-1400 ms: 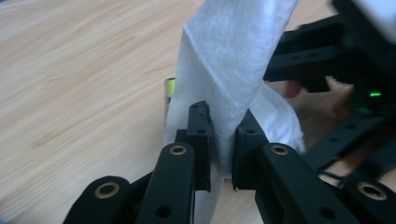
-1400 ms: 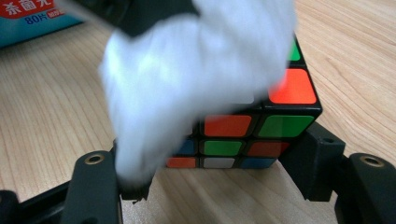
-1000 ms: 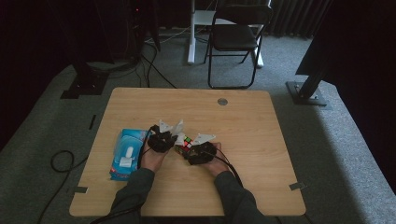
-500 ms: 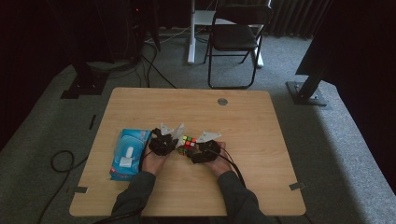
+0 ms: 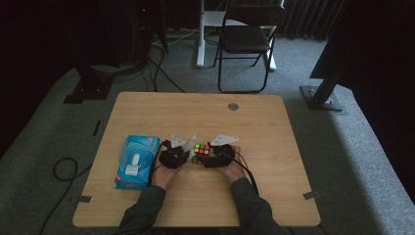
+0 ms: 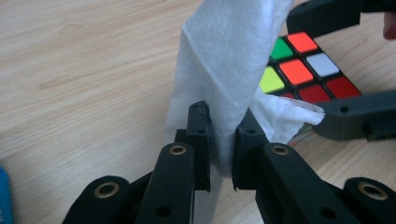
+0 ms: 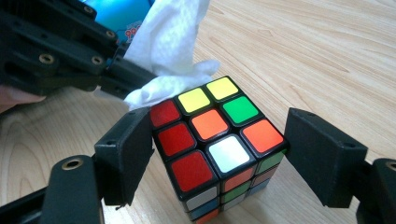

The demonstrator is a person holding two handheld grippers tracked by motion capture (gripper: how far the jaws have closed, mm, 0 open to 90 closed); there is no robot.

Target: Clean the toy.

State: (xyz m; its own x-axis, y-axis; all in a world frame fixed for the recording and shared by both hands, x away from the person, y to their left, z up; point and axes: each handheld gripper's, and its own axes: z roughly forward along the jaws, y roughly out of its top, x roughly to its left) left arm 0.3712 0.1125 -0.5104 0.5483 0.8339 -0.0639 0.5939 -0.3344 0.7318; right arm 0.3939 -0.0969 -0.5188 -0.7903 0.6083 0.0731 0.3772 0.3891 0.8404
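On the tabletop (image 5: 274, 147), right hand-held gripper (image 7: 219, 154) clamps the cube (image 7: 217, 144); left hand-held gripper (image 6: 222, 140) pinches a wipe (image 6: 224, 60) touching the cube.

The left gripper (image 6: 222, 140) has its two black jaws closed tight on a white wipe (image 6: 229, 60), pinched between the pads; the wipe rises in a folded sheet above them to the top edge, and a crumpled corner trails off to the right. Just right of it a cube (image 6: 303, 70) sits on the wooden table (image 6: 84, 70), its top showing green, orange, white, yellow-green and red stickers. The right gripper's black jaws flank the cube above and below
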